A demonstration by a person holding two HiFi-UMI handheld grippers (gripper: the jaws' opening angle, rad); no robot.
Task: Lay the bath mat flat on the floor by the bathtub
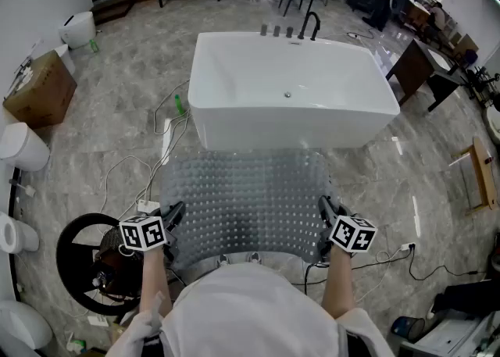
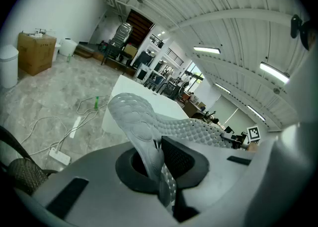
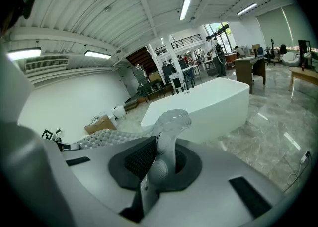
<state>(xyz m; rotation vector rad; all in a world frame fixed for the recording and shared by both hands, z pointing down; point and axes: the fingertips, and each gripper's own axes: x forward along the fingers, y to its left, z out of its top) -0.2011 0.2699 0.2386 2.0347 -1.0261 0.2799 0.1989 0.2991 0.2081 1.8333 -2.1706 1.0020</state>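
Note:
A clear grey bath mat (image 1: 247,198) with rows of bumps hangs stretched between my two grippers, in front of the white bathtub (image 1: 289,90). My left gripper (image 1: 173,219) is shut on the mat's near left edge, my right gripper (image 1: 326,212) on its near right edge. In the left gripper view the mat (image 2: 149,131) folds up out of the closed jaws. The right gripper view shows the mat's edge (image 3: 166,136) pinched the same way, with the tub (image 3: 203,104) behind. The far edge lies close to the tub's base.
White cables and a power strip (image 1: 148,207) lie on the marble floor left of the mat. A black round stool (image 1: 90,262) stands at lower left, a cardboard box (image 1: 41,90) further left. A green bottle (image 1: 177,102) stands by the tub. Another cable runs at the right (image 1: 391,254).

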